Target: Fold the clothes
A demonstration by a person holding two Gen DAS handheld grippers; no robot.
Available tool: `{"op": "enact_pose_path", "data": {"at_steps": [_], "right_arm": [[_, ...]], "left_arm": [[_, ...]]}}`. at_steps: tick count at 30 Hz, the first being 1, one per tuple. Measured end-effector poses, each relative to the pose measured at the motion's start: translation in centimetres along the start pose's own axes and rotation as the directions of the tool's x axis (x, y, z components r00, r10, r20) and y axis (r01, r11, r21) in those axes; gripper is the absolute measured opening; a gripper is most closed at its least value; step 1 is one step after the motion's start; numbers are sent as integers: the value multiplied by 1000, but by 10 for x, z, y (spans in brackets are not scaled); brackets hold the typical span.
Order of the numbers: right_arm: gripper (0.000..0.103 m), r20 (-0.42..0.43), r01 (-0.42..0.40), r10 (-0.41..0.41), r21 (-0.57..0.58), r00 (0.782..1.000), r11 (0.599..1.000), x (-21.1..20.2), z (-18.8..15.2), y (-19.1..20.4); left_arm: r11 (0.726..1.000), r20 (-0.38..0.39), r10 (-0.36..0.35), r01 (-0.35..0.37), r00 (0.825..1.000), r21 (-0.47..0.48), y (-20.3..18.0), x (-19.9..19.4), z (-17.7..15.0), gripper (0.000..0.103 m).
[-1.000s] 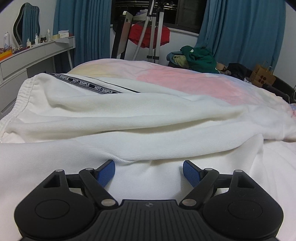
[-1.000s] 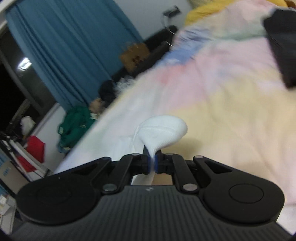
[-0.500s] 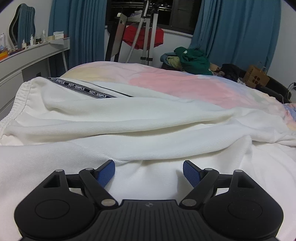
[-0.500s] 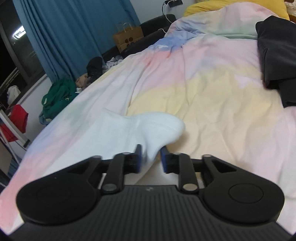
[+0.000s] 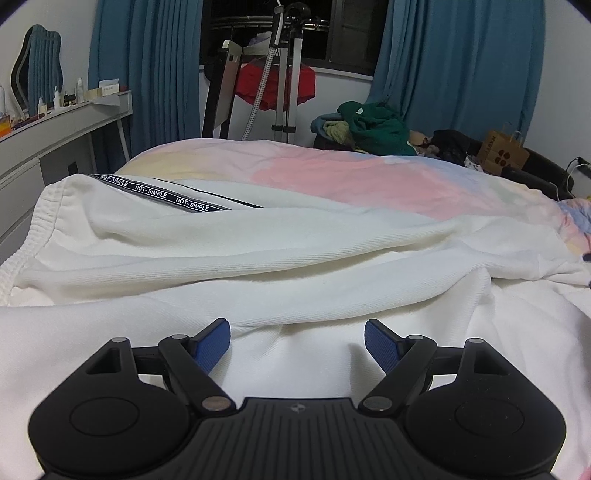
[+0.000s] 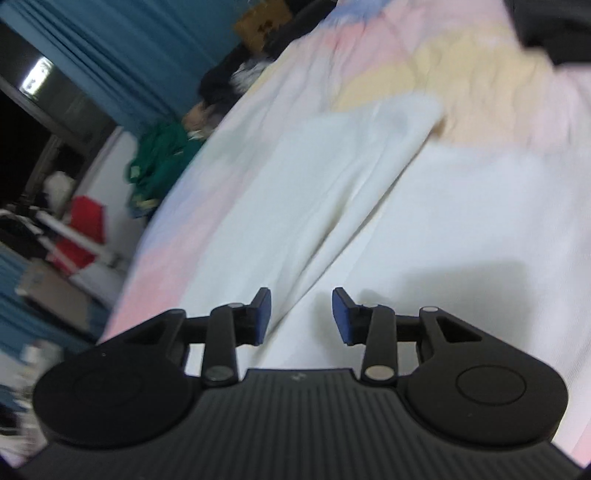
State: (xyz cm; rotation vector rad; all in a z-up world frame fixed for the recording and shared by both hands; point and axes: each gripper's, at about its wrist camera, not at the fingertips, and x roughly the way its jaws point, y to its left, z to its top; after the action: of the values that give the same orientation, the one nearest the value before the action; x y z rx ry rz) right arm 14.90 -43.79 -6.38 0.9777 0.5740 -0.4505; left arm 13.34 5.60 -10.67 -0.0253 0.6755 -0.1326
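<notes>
A white garment (image 5: 295, 258) lies spread in long folds over the pastel bedspread (image 5: 351, 173), with a black printed band (image 5: 166, 195) near its elastic hem at the left. My left gripper (image 5: 297, 341) hovers just over the near cloth, open, with nothing between its blue pads. In the blurred right wrist view the same white garment (image 6: 332, 184) runs away toward its loose end (image 6: 406, 110), which lies flat on the bedspread (image 6: 461, 55). My right gripper (image 6: 301, 314) is over a fold with its jaws opening, and no cloth is pinched between them.
A grey desk (image 5: 55, 122) with bottles stands at the left. Beyond the bed are a drying rack (image 5: 280, 74) with a red cloth, a pile of green clothes (image 5: 373, 125) and a paper bag (image 5: 502, 155). A dark garment (image 6: 546, 29) lies at the bed's far right.
My right gripper let go of the white cloth end, which dropped flat on the bed, and the gripper drew back over the garment. The left gripper stayed open and nearly still.
</notes>
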Motion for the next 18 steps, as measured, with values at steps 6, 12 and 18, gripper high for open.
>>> {"op": "enact_pose_path", "data": {"at_steps": [6, 12, 18], "right_arm": [[40, 17, -21, 21, -5, 1000, 1000, -21, -68, 4], [40, 13, -14, 15, -59, 1000, 998, -9, -70, 12], [40, 20, -5, 7, -79, 1000, 997, -4, -70, 13]], "left_arm": [[999, 42, 1, 1, 999, -41, 9, -12, 5, 80], [996, 93, 17, -8, 995, -92, 22, -18, 25, 79], [970, -3, 38, -37, 999, -239, 48, 24, 75, 76]]}}
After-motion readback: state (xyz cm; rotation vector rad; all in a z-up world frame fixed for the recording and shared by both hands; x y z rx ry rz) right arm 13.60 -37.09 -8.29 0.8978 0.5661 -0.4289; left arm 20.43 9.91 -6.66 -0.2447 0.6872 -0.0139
